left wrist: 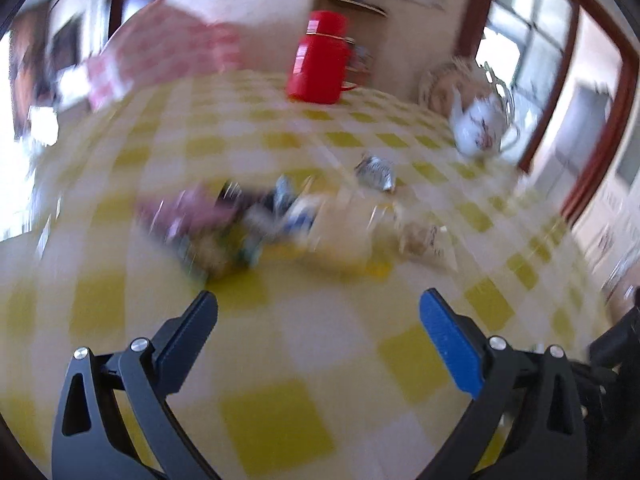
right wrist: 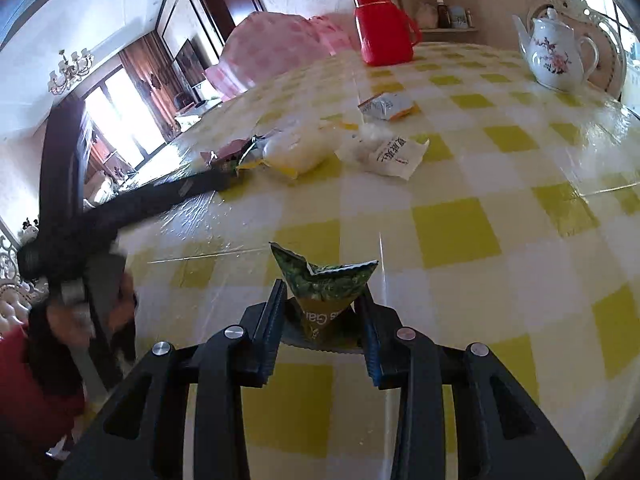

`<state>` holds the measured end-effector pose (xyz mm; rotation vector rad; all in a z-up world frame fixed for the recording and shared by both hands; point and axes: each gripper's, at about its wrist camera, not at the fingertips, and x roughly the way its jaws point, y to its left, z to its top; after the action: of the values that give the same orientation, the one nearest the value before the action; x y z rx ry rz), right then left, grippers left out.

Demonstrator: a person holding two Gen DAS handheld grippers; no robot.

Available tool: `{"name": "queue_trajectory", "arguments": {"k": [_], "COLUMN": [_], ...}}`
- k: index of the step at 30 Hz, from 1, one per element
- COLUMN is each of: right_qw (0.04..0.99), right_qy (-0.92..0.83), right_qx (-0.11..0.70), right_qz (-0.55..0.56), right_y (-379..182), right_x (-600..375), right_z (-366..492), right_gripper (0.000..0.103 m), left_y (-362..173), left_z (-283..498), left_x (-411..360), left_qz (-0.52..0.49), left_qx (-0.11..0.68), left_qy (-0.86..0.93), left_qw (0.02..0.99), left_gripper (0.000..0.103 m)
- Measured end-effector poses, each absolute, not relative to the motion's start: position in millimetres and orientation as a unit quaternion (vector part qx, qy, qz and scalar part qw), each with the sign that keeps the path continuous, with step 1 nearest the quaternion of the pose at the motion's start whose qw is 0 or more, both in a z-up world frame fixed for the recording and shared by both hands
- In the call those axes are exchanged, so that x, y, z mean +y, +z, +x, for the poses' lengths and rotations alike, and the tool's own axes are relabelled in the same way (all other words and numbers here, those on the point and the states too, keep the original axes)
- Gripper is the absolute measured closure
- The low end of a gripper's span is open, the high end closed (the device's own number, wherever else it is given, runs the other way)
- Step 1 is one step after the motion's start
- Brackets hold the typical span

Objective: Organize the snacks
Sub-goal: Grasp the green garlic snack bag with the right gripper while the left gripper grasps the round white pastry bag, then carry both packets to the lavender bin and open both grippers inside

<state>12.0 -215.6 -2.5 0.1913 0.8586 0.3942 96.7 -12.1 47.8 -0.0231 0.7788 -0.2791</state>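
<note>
The right hand-held gripper point(right wrist: 322, 300) is clamping a green snack packet point(right wrist: 325, 286) above the checkered surface point(right wrist: 452, 236), likely carrying it for sorting, while the left hand-held gripper point(left wrist: 318, 312) is hovering spread apart, empty, facing the remaining snack pile point(left wrist: 240, 220).

Pinched between the jaws of the right gripper point(right wrist: 322, 300), the green snack packet point(right wrist: 326, 280) looks like thin printed foil or plastic film, creased, with a serrated sealed edge. The jaw pads are ribbed blue plastic on matt black plastic arms with bright metal pins. Beneath the jaws, the yellow-checked table cover point(right wrist: 480, 220) is glossy and smooth, like clear plastic over cloth. Ahead of them, the white wrapper point(right wrist: 394, 156) seems crinkled film. Farther ahead, the red flask point(right wrist: 382, 28) is shiny plastic and the floral teapot point(right wrist: 554, 56) glazed ceramic.
</note>
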Motion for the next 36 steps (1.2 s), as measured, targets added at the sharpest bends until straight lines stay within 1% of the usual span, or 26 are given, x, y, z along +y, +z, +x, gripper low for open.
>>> {"name": "queue_trajectory", "arguments": {"k": [1, 3, 6, 9, 11, 12, 13, 14, 15, 19, 24, 31, 36], "right_qw": [0.886, 0.883, 0.881, 0.879, 0.878, 0.879, 0.879, 0.88, 0.879, 0.879, 0.878, 0.879, 0.884], "right_qy": [0.191, 0.194, 0.194, 0.19, 0.19, 0.19, 0.189, 0.189, 0.188, 0.182, 0.178, 0.177, 0.177], "right_qx": [0.413, 0.416, 0.419, 0.422, 0.424, 0.423, 0.423, 0.422, 0.422, 0.422, 0.422, 0.42, 0.415], "right_qz": [0.095, 0.098, 0.106, 0.11, 0.114, 0.113, 0.111, 0.112, 0.115, 0.127, 0.136, 0.141, 0.123], "right_y": [-2.7, -4.5, -5.6, -5.9, -6.5, -6.1, -5.7, -5.6, -5.7, -6.5, -7.4, -7.6, -5.2], "right_x": [-217.5, -219.3, -223.1, -225.6, -227.0, -227.0, -226.9, -227.5, -228.8, -233.3, -236.7, -239.4, -234.3], "right_z": [10.0, 10.7, 12.5, 14.1, 14.0, 13.5, 12.5, 12.9, 12.9, 14.0, 14.8, 14.7, 10.9], "right_gripper": [0.069, 0.069, 0.069, 0.069, 0.069, 0.069, 0.069, 0.069, 0.069, 0.069, 0.069, 0.069, 0.069], "left_y": [51.6, 46.6, 32.4, 16.5, 6.1, 3.1, 3.7, 5.0, 6.4, 11.5, 28.4, 29.6, 30.2], "left_z": [115.6, 148.5, 186.9, 196.5, 191.0, 187.4, 184.5, 182.6, 178.1, 142.8, 95.3, 27.1, -18.7], "left_x": [-23.2, -38.3, -50.5, -67.4, -89.9, -96.6, -98.3, -98.5, -99.6, -109.1, -90.5, -61.4, -32.5], "left_qz": [0.021, 0.067, 0.081, 0.112, 0.183, 0.202, 0.198, 0.182, 0.171, 0.202, 0.167, 0.167, 0.138], "left_qx": [0.388, 0.433, 0.481, 0.502, 0.482, 0.473, 0.466, 0.468, 0.47, 0.435, 0.414, 0.416, 0.427], "left_qy": [-0.13, -0.135, -0.14, -0.152, -0.146, -0.144, -0.146, -0.155, -0.17, -0.191, -0.214, -0.195, -0.173], "left_qw": [0.912, 0.888, 0.862, 0.844, 0.844, 0.845, 0.85, 0.851, 0.849, 0.856, 0.869, 0.872, 0.877], "left_gripper": [0.002, 0.002, 0.002, 0.002, 0.003, 0.008, 0.029, 0.036, 0.037, 0.039, 0.039, 0.039, 0.039]}}
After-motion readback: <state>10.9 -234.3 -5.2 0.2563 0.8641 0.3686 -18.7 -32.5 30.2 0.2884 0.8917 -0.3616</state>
